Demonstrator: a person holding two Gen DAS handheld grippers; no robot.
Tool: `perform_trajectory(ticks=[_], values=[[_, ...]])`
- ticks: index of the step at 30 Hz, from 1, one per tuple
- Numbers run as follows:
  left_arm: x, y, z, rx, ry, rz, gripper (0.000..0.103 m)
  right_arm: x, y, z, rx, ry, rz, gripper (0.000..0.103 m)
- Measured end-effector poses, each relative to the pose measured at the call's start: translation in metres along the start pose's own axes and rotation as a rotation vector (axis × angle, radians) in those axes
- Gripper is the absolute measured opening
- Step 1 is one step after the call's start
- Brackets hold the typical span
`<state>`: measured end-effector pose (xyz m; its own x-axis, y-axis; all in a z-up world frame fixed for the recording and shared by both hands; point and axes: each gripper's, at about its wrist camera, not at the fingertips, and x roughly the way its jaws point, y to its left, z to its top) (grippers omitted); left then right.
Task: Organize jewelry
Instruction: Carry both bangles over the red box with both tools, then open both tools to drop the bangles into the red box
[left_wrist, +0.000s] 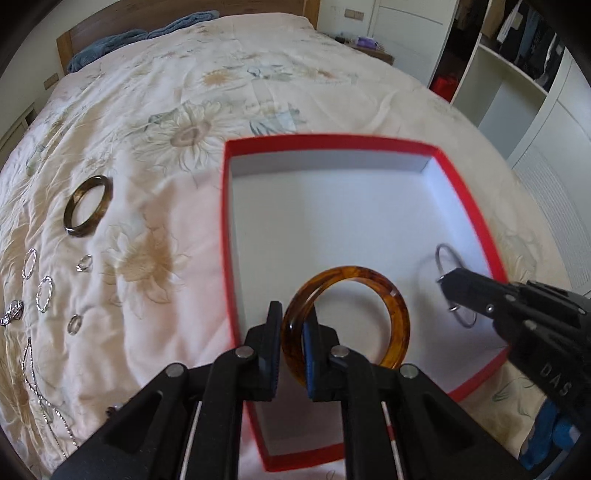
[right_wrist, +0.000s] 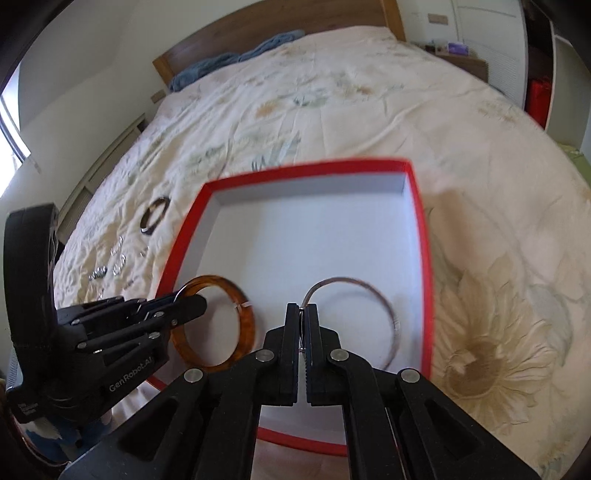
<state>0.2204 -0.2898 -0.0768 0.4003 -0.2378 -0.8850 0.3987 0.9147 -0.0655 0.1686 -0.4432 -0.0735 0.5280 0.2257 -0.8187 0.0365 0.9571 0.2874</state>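
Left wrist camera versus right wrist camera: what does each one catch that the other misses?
Only the left view shows the thin chain necklace on the quilt. Only the right view shows the window and the whole thin silver bangle. Both show the red box, the amber bangle gripped by the left claw, the right claw pinching the silver bangle, and the dark bangle.

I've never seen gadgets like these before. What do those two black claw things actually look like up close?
Both are matte black plastic. The left gripper has two flat fingers on hinged linkage bars joined by round silver pins; one finger pad looks blue. White lettering on its body reads "GenRobot.AI". The right gripper is built the same way, with white letters "DAS" on its side. No cables or sleeves show.
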Motion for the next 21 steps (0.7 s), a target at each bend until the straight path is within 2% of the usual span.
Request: perform_trajectory(ticks=[6, 11, 13, 16, 18, 21], values=[[0.009, -0.005, -0.006, 0.029, 0.01, 0.018, 0.01, 0.011, -0.008, -0.008, 0.001, 0.039, -0.012, 0.001], [0.009, -0.008, -0.004, 0.04, 0.012, 0.011, 0.015, -0.001, -0.009, -0.011, 0.019, 0.016, -0.015, 0.006], [0.005, -0.007, -0.003, 0.029, 0.011, -0.011, 0.018, -0.011, -0.008, -0.012, 0.021, 0.001, -0.023, 0.012], [-0.008, -0.008, -0.003, 0.022, -0.013, -0.018, 0.033, -0.034, -0.004, -0.016, 0.022, -0.028, -0.038, 0.02], [-0.022, -0.006, -0.004, 0.004, -0.033, -0.029, 0.034, -0.049, -0.001, -0.019, 0.022, -0.048, -0.048, 0.026], [-0.051, -0.003, -0.01, -0.018, -0.084, -0.041, 0.034, -0.074, 0.006, -0.024, 0.022, -0.078, -0.065, 0.03]])
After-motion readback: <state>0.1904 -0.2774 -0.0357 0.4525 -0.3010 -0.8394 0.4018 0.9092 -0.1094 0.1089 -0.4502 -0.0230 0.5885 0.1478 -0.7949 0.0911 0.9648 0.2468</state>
